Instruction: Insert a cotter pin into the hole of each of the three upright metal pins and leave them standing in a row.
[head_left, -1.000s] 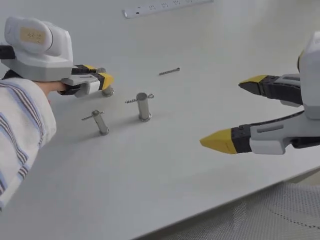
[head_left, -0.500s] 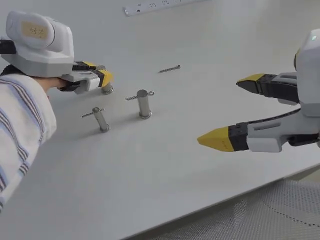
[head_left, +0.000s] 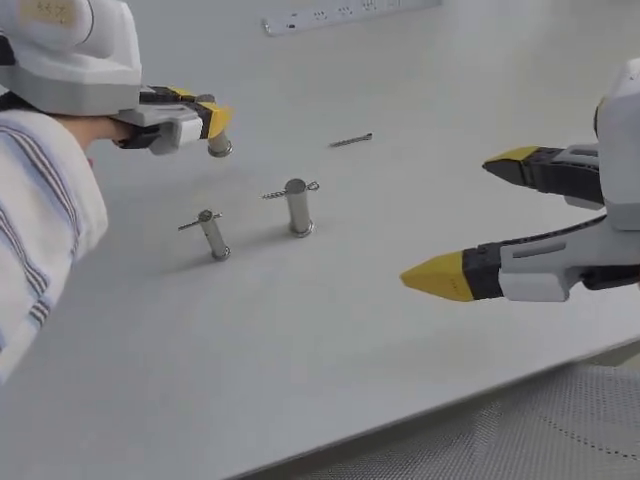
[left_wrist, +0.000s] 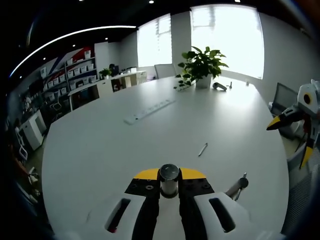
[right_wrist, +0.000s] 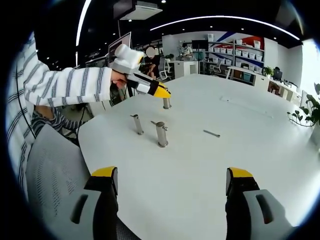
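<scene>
Left hand-held gripper (head_left: 212, 118) clamps a short silver metal pin (head_left: 219, 146) at upper left.
Right hand-held gripper (head_left: 450, 222) hangs wide open at right, holding nothing. Two more silver metal pins (head_left: 298, 208), each with a cotter pin through its hole, stand mid-frame on the white tabletop (head_left: 300, 340); a thin loose cotter pin (head_left: 351, 140) lies beyond.

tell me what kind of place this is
Most likely an open-plan office or meeting area: a big white conference table with a power strip lying on it, a potted plant by bright windows, and shelves of storage bins along the wall.
</scene>
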